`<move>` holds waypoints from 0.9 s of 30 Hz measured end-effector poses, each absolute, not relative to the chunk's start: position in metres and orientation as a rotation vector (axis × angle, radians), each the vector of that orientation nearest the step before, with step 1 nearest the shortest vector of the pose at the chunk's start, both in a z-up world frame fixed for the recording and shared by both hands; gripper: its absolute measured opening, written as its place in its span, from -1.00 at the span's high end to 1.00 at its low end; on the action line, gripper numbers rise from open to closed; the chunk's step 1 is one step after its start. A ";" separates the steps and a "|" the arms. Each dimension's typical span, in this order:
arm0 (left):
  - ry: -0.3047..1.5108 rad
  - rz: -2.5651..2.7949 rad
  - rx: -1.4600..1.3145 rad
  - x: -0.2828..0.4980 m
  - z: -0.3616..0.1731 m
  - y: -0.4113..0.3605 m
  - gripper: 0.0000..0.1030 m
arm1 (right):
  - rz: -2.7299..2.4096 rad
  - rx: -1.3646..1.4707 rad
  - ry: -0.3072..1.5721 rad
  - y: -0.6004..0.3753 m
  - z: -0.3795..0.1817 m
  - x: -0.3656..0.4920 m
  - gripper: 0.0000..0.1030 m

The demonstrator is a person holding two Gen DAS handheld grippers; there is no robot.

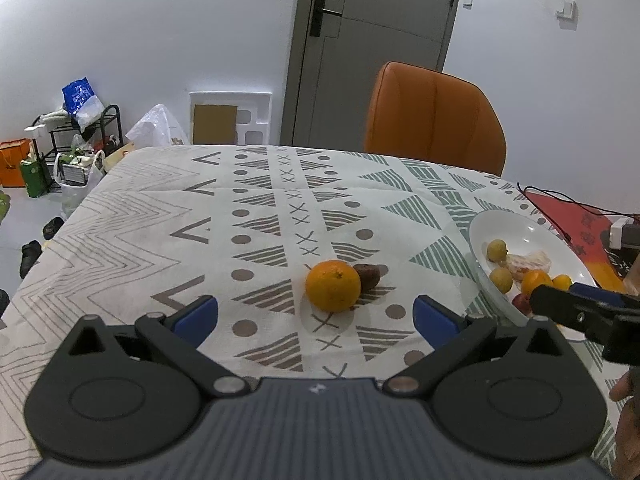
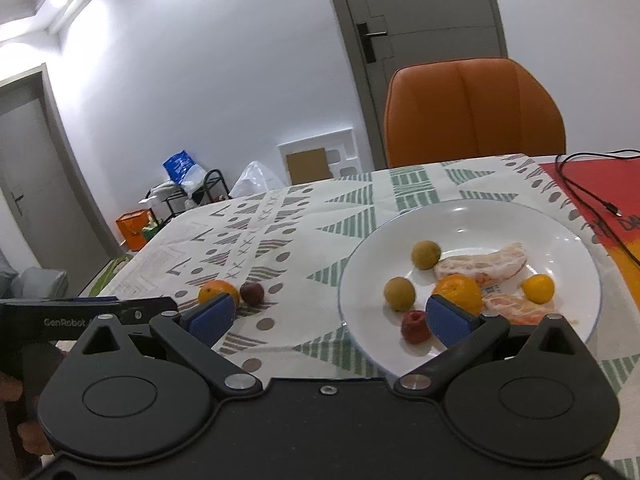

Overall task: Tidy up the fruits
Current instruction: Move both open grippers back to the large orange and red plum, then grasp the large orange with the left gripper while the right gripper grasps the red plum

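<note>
On the patterned tablecloth (image 1: 132,240), the left gripper (image 1: 316,314) hangs low over the table with its blue-padded fingers (image 1: 198,316) spread wide and nothing between them. Just ahead of its gap sits an orange (image 1: 333,286), and touching the orange's far right side is a small dark reddish-brown fruit (image 1: 369,276) — both rest directly on the cloth, outside the dish.

Further right stands the white plate (image 2: 472,210), already holding 2 yellow-green round fruits (image 2: 426,254) and (image 2: 399,293), a small red fruit (image 2: 416,326), a second orange (image 2: 460,292), a small yellow citrus (image 2: 538,288) and pale peeled citrus segments (image 2: 484,266). The right gripper (image 2: 330,320) hovers at the plate's near rim, its fingers also set wide apart and empty — the right pad (image 2: 448,320) lies over the plate beside the red fruit, the left pad over the cloth.

Beyond the table stands an orange chair (image 1: 434,118), and a red mat (image 2: 600,184) with a black cable (image 2: 580,192) lies at the far right.
</note>
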State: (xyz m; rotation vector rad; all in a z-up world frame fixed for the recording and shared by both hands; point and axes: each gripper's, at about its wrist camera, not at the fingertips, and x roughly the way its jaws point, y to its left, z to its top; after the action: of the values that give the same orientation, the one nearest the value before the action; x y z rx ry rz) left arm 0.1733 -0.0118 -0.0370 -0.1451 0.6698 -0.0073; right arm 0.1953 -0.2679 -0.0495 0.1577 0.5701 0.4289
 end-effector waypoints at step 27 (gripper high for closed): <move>0.683 -0.069 -0.185 0.209 -0.058 -0.010 -0.20 | 0.496 0.066 0.634 -0.233 -0.052 0.227 -0.08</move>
State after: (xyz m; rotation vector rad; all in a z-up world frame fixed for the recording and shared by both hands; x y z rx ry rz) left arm 0.2086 -0.0102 -0.0584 -0.1853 0.6825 -0.0694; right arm 0.2268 -0.2335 -0.0519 0.0656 0.6343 0.4959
